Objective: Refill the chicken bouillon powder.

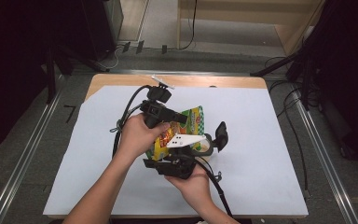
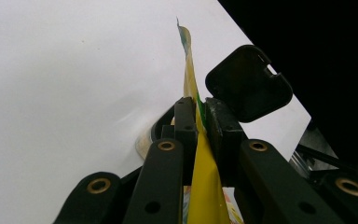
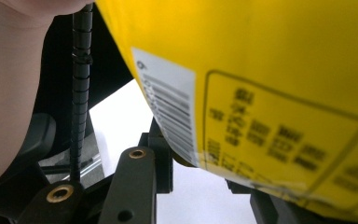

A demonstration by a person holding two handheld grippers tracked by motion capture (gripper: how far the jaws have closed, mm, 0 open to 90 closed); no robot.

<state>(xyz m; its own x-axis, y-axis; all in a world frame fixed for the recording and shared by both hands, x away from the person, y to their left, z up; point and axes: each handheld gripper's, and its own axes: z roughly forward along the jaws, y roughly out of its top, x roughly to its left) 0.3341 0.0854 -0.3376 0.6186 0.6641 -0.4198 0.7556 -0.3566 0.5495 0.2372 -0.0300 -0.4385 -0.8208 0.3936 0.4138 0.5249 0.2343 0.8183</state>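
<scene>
1 snack bag (image 1: 193, 122), 2 hand-held grippers, L (image 2: 200, 122) clamping.

You get even overhead light on the white sheet (image 1: 261, 140) with soft shadows and dark surroundings, while the yellow snack bag (image 3: 270, 84) blurs close up and the sheet washes out bright beside your left tool (image 2: 200, 121).

It looks like a recording lab: a white-covered tabletop (image 1: 270, 140), metal floor rails (image 1: 324, 154), loose cables (image 1: 286, 100) and dark curtains (image 1: 9, 56) around.
</scene>
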